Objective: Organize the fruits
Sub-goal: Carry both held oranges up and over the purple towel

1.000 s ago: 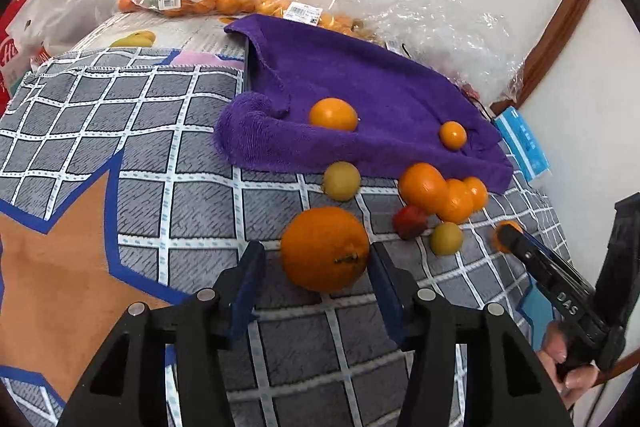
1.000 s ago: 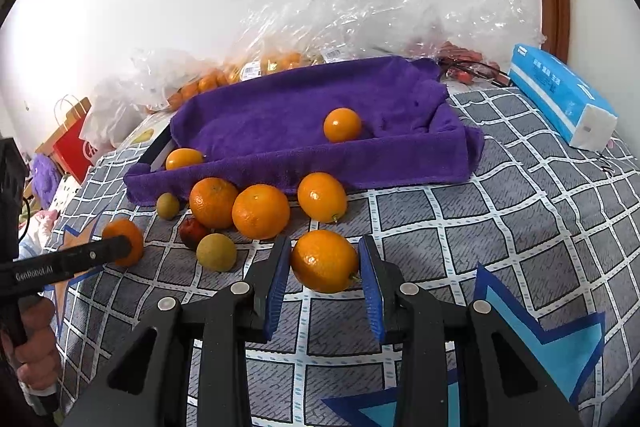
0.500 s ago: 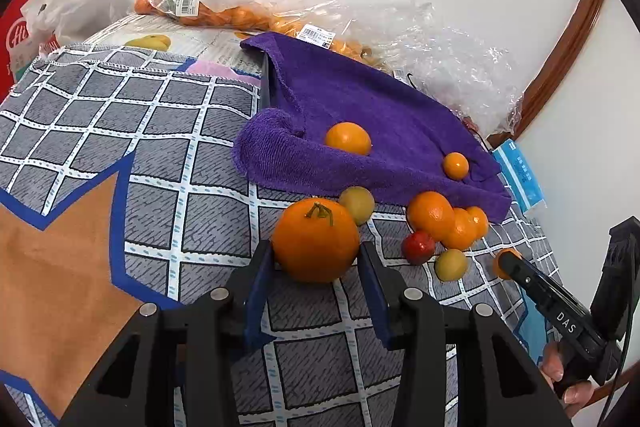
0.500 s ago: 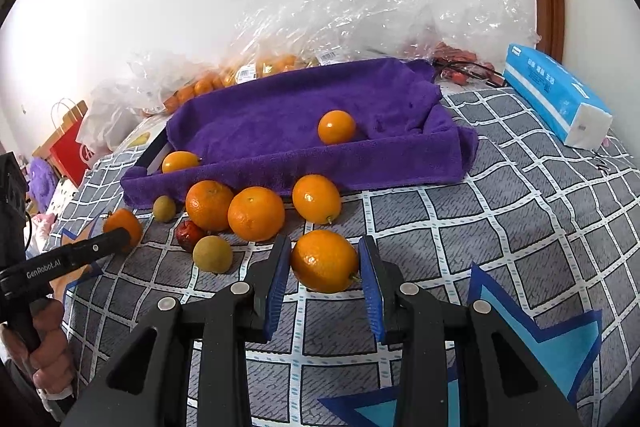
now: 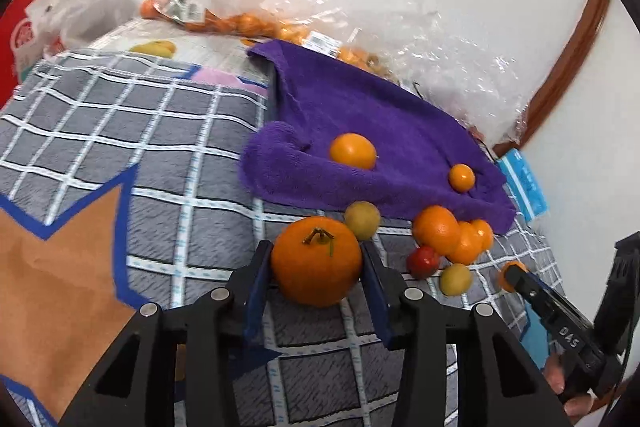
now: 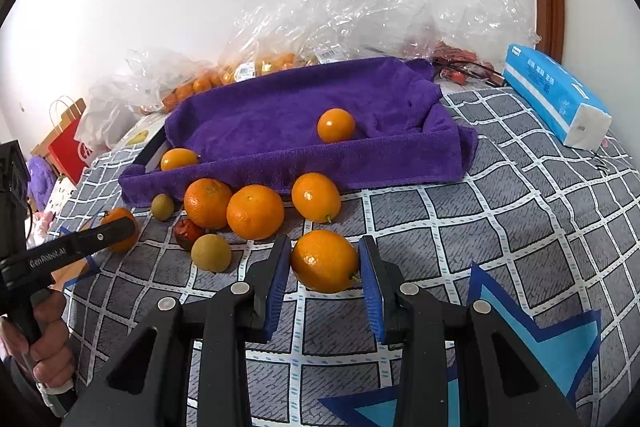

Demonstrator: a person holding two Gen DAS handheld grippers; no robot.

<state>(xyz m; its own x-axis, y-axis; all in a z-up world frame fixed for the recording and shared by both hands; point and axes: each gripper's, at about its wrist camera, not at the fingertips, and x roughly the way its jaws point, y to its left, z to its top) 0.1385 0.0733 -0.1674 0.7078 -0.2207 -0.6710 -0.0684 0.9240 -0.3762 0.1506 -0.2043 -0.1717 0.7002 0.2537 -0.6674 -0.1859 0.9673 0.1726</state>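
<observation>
The left hand-held gripper (image 5: pixel 316 267) is clenched on a large stemmed orange (image 5: pixel 316 261), both pads against its sides, near the grey checked blanket (image 5: pixel 160 131) and just short of the purple towel (image 5: pixel 360 115). The right hand-held gripper (image 6: pixel 324 267) grasps a smaller oval orange (image 6: pixel 324 261), which looks to be low over the blanket or resting on it; I cannot tell which.

Both fruits are round and smooth-skinned, so the likely failure is a slip: if either fruit is pinched ahead of its widest part, it could squirt forward out of the pads during the carry. A dropped orange would probably roll on the soft surface into the loose cluster of oranges (image 6: pixel 256 211), the small red fruit (image 6: pixel 186 233) and the greenish fruits (image 6: pixel 211 253) beside the towel's near edge, scattering them.

The towel's near edge is rolled up into a raised lip, so a low carry may catch on it. Two oranges (image 6: pixel 336 125) already sit on the towel, well apart, leaving open purple room between and behind them. Crinkled plastic bags (image 6: pixel 340 15) crowd the far side, and a blue tissue pack (image 6: pixel 556 99) lies at the right.
</observation>
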